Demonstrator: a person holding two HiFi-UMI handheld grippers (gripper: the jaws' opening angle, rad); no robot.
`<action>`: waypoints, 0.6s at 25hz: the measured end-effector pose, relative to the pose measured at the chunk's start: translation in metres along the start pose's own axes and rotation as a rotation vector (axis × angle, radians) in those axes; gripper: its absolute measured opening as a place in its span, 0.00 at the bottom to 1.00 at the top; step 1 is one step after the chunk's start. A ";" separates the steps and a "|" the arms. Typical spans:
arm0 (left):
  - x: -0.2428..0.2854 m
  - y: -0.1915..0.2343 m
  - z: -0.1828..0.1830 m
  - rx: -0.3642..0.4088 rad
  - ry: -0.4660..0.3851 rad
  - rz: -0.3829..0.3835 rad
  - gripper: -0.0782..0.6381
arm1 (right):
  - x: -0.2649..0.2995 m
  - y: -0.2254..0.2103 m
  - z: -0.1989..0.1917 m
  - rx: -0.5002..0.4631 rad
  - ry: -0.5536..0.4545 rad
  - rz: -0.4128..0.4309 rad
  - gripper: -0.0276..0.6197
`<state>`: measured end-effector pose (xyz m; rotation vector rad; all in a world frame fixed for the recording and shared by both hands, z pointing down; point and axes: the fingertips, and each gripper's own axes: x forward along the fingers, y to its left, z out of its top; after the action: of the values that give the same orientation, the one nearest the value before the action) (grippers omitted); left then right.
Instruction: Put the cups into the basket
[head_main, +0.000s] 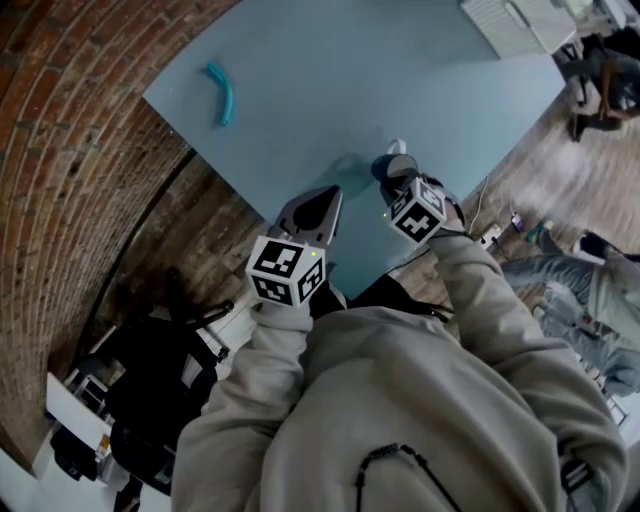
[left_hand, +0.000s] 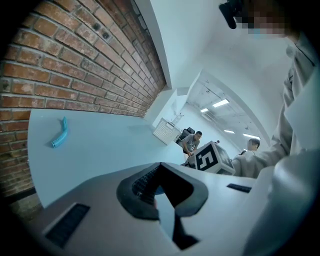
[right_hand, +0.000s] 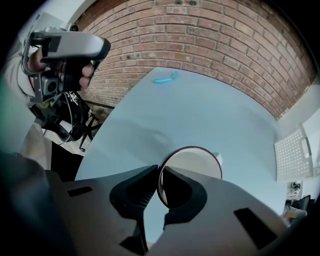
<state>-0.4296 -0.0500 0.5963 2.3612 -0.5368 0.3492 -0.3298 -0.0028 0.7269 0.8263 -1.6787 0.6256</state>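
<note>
1. Head view: the right gripper (head_main: 393, 172) points steeply down near the pale blue table's (head_main: 400, 70) near edge. The white lattice basket (head_main: 510, 22) stands well apart at the far corner, nearer this hand.
2. Left gripper view: the left gripper's (left_hand: 160, 170) jaws are together and empty.
3. Right gripper view: the jaws pinch the rim of the round white cup (right_hand: 197, 162), one inside and one outside.

White cup (right_hand: 195, 162) stands upright, rim clamped; white basket (right_hand: 291, 155) lies well apart.

The head view looks steeply down from above the table (head_main: 420, 90). Both gripper views sit close behind their jaws: left nearly level, right tilted down. All 3 share the turquoise tube (head_main: 222, 92).
</note>
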 end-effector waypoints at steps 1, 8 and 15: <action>-0.002 0.000 0.001 0.002 -0.002 0.001 0.10 | -0.004 0.001 0.004 -0.001 -0.008 0.002 0.11; -0.010 -0.013 0.023 0.053 -0.019 -0.035 0.10 | -0.039 0.001 0.024 0.048 -0.071 -0.035 0.11; -0.009 -0.037 0.051 0.135 -0.029 -0.109 0.10 | -0.081 -0.007 0.033 0.118 -0.121 -0.088 0.11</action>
<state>-0.4151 -0.0565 0.5341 2.5173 -0.4066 0.3106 -0.3324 -0.0154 0.6400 1.0348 -1.7159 0.6295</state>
